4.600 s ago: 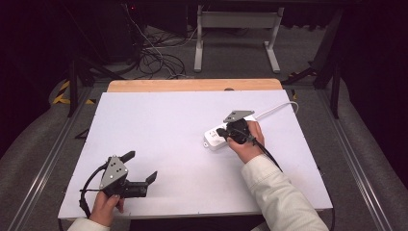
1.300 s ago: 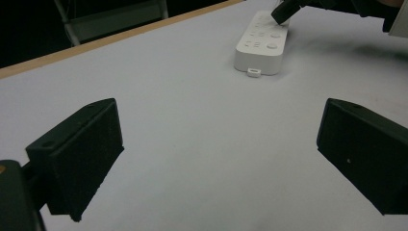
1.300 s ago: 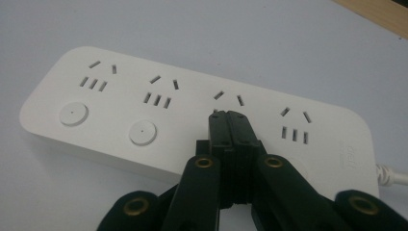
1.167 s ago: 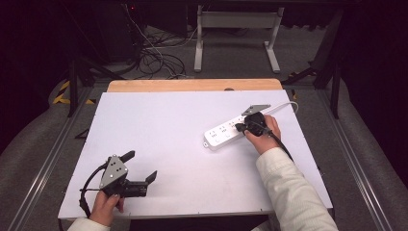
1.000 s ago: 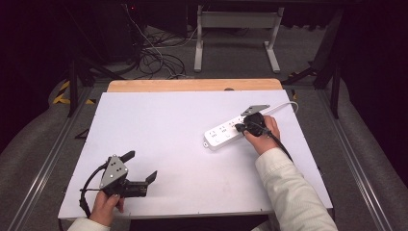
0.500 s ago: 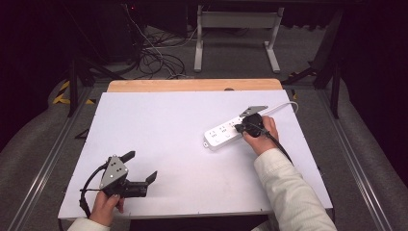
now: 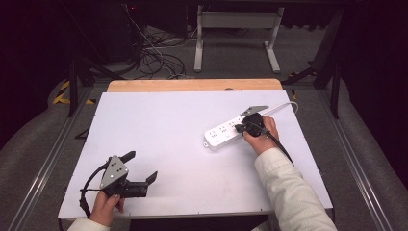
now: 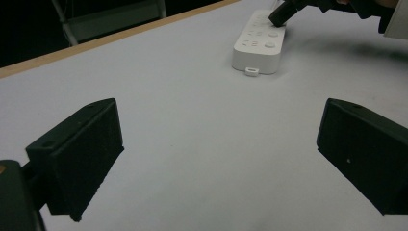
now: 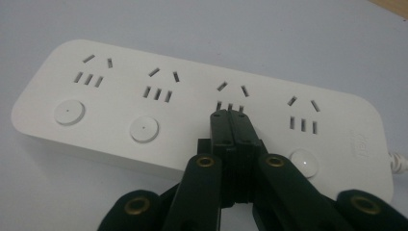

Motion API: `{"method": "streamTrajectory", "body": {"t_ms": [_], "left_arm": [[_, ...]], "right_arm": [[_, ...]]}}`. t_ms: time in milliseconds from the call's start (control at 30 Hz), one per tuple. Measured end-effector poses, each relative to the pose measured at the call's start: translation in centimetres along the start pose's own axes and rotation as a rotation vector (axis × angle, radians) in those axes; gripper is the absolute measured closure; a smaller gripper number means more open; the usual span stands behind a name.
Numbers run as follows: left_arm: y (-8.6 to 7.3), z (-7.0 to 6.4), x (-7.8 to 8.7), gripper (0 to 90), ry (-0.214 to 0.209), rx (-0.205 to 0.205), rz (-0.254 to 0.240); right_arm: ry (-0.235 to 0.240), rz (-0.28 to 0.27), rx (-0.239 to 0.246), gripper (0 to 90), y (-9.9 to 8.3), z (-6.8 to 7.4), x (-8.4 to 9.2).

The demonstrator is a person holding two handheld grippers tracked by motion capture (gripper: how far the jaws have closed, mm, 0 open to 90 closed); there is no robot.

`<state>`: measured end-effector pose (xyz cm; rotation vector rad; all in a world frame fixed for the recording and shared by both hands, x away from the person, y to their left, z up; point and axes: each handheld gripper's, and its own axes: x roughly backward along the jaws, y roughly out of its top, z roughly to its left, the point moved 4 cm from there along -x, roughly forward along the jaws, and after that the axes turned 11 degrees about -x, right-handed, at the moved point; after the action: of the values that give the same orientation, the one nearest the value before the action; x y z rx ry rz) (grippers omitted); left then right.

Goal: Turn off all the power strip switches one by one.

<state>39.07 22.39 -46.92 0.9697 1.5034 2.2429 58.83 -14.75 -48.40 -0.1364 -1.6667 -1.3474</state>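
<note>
— Where does the work stand?

— The power strip (image 7: 225,135) lies on the white table (image 7: 159,144), right of the middle, its cord running off toward the far right edge. The right gripper (image 9: 230,118) has its jaws pressed together, holding nothing, with the joined tips down over the third button of the strip — the spot where that socket's switch should sit, between the second button (image 9: 144,128) and the fourth button (image 9: 304,162).

— So it is pressing a switch?

— I judge so; the tips cover it, and I cannot tell whether it is fully pushed in. The fourth looks faintly lit, the first two plain.

— And the other hand?

— The left gripper (image 7: 142,179) rests near the front left corner, jaws wide apart and empty, well away from the strip.

— What is left?

— Likely finishing this press, then lifting off.
</note>
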Motion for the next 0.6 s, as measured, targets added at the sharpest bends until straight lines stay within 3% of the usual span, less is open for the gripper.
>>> {"method": "streamTrajectory", "body": {"t_ms": [67, 167, 233, 300, 333, 400, 600], "left_arm": [[0.0, 0.0, 0.0, 2.8, 0.000, 0.000, 0.000], [0.0, 0.0, 0.0, 2.8, 0.001, 0.008, -0.001], [0.0, 0.1, 0.0, 2.8, 0.003, 0.008, -0.002], [0.0, 0.2, 0.0, 2.8, 0.005, 0.006, -0.002], [0.0, 0.1, 0.0, 2.8, 0.003, 0.011, -0.003], [0.0, 0.1, -0.1, 2.8, 0.000, 0.004, 0.002], [0.0, 0.1, 0.0, 2.8, 0.002, 0.003, 0.000]], "right_arm": [[-0.001, 0.001, -0.010, 90.0, 0.0, 0.0, 0.0], [-0.014, 0.012, 0.020, 90.0, 0.2, 0.2, 0.1], [-0.007, -0.049, 0.036, 90.0, 0.8, 0.3, 1.0], [0.037, -0.158, -0.014, 90.0, 1.8, 0.2, 2.5], [0.042, -0.177, -0.021, 90.0, 2.2, 0.2, 3.1], [0.027, -0.161, 0.003, 90.0, 2.5, 0.0, 3.5], [0.011, -0.140, -0.010, 90.0, 2.1, -0.8, 3.4]]}}
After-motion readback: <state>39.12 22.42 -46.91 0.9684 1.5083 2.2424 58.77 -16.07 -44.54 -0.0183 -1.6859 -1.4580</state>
